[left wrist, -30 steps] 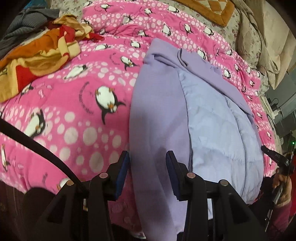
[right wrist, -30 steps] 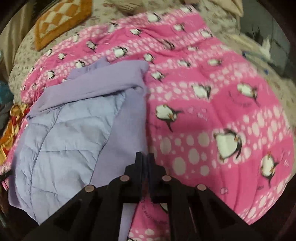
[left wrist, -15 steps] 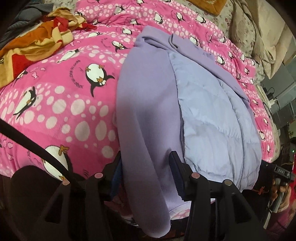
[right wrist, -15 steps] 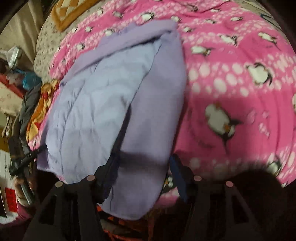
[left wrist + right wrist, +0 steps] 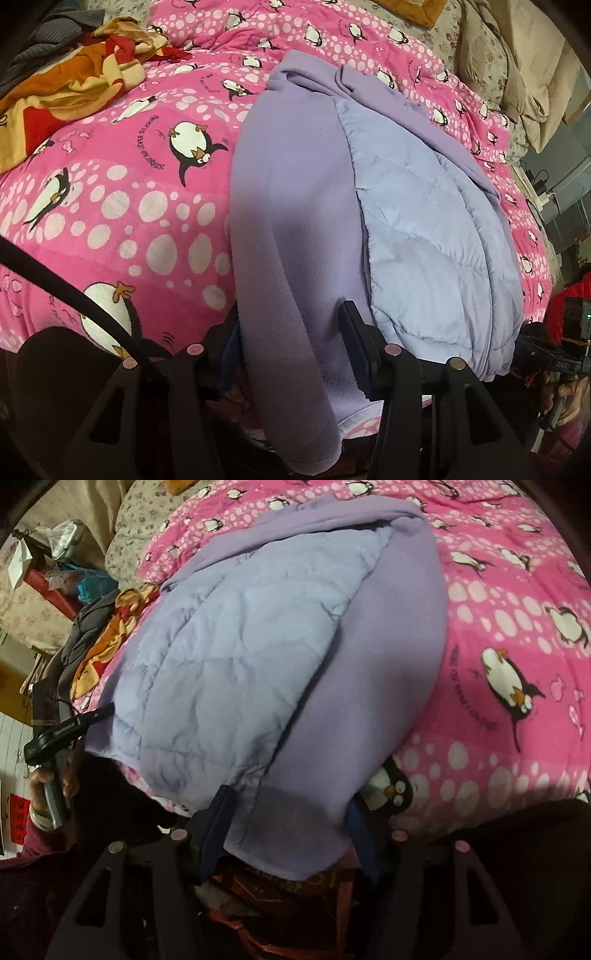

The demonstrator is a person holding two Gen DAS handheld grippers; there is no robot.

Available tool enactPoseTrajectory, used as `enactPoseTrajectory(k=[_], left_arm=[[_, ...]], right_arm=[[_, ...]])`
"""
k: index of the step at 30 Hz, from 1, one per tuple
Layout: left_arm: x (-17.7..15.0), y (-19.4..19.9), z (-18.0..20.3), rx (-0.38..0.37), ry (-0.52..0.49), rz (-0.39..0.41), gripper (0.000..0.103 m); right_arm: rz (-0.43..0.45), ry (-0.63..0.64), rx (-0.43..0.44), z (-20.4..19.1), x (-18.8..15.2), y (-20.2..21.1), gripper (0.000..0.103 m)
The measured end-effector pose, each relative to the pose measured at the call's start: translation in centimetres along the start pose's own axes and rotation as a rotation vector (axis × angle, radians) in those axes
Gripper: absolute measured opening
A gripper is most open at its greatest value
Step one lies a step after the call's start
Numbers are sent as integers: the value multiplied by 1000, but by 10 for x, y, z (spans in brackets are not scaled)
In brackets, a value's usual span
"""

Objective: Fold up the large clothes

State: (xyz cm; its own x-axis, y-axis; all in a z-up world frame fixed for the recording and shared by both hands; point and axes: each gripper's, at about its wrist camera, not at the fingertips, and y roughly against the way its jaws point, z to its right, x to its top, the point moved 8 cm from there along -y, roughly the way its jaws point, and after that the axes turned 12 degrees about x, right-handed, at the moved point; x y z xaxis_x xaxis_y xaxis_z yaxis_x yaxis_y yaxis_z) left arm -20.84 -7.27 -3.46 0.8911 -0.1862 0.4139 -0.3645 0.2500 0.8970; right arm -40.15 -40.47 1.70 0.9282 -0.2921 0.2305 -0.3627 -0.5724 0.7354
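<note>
The purple jacket (image 5: 295,229) lies on the bed, on top of a pink penguin blanket (image 5: 129,206). Its soft purple sides are folded in over a pale blue puffy lining (image 5: 436,236). One end hangs over the edge of the bed, close to both tools.

The left gripper (image 5: 291,350) has its fingers on each side of one long purple flap. The fingers are opening, and they do not squeeze the cloth. The right gripper (image 5: 288,823) is wide open too, with the jacket's other purple flap (image 5: 369,686) between its fingers.

The left view shows an orange, red and yellow cloth (image 5: 66,88) bunched up at the far left of the bed, with a grey cloth (image 5: 48,48) behind it. It also shows beige bedding (image 5: 524,74) at the far right and an orange cushion (image 5: 413,11) at the top. A black cable (image 5: 74,291) crosses the near corner. At the right edge a hand (image 5: 565,391) holds the other tool.

The right view shows what the left one cannot: a dark red bag (image 5: 295,893) below the bed edge, under the jacket's hanging end. At the left a hand (image 5: 51,782) grips the other tool's handle. Behind it is a messy corner with a red box (image 5: 55,590) and a flowery sheet (image 5: 147,520).
</note>
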Motion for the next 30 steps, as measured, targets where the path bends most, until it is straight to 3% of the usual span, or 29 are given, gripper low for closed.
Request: enactPoseTrajectory(k=[9,10,11,13,16,20,23,24,25,26,30], left_arm=[[-2,0,3,31,-10,-2,21],[-2,0,3,32,-11,-3,21],[-2,0,3,34,-13,-5,21],[-3,1,3,34,-21,-9,21],[-4,0,3,36,-28,-9,22],[-5,0,6,36,-40,-5,27],[-7,0,10,42,-78,-1,28],[-8,1,10,37,-88,-5,21],[-8,2,11,13,-85,-17,11],[-8,3,12,-21,-75,-36,0],[10,23,11,-95,-34,-23,0]], right_arm=[[26,-24,-32,3,-1,-11,66],[22,-17,-41,2,-1,-12,58],[11,1,-43,-1,-1,-12,38],[-6,38,-18,-9,-2,-8,24],[4,34,33,-13,2,-1,24],[-15,-32,69,-6,-1,-16,46],[-16,0,48,-11,0,-23,46],[-14,10,40,-14,1,-23,41],[-9,23,33,-16,2,-21,25],[2,32,33,-17,4,-18,19],[101,22,157,-28,23,16,18]])
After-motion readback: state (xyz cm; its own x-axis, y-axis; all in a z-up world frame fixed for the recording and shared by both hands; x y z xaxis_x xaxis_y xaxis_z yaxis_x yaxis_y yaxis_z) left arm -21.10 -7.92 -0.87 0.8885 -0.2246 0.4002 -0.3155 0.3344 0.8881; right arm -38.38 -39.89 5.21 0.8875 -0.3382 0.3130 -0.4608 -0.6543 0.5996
